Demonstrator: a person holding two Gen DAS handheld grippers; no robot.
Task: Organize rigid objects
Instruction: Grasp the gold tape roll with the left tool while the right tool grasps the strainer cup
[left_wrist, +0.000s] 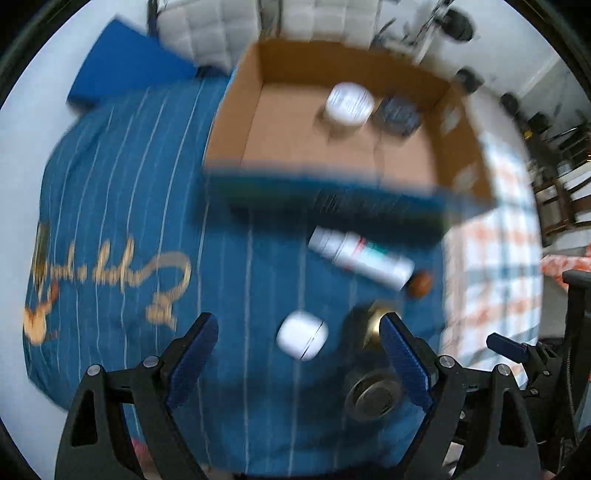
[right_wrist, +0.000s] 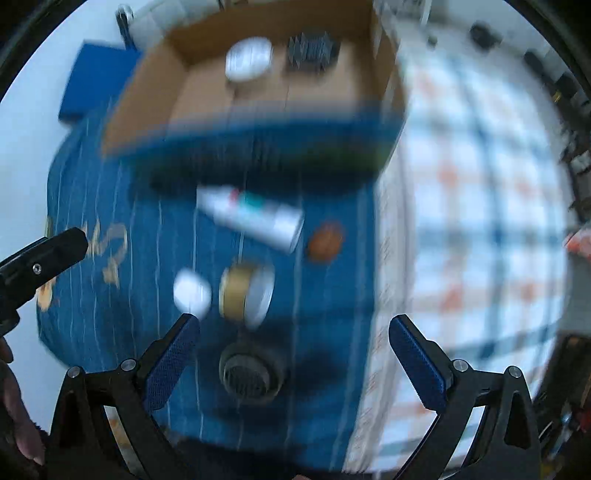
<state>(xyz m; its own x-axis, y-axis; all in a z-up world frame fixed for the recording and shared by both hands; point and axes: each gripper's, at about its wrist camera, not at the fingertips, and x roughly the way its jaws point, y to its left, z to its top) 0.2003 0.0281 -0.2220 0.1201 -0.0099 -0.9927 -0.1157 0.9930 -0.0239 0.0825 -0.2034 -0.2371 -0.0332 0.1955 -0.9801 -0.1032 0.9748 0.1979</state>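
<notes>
Both the left tool and the right tool are wide apart and hold nothing. In the frame centre, a white bottle lies on the blue cloth just below the cardboard box; a white jar stands inside the box.

wide-spread left gripper above white case, white bottle beside cardboard box on blue cloth

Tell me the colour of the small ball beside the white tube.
Orange-brown ball; clearest in the right wrist view.
</notes>
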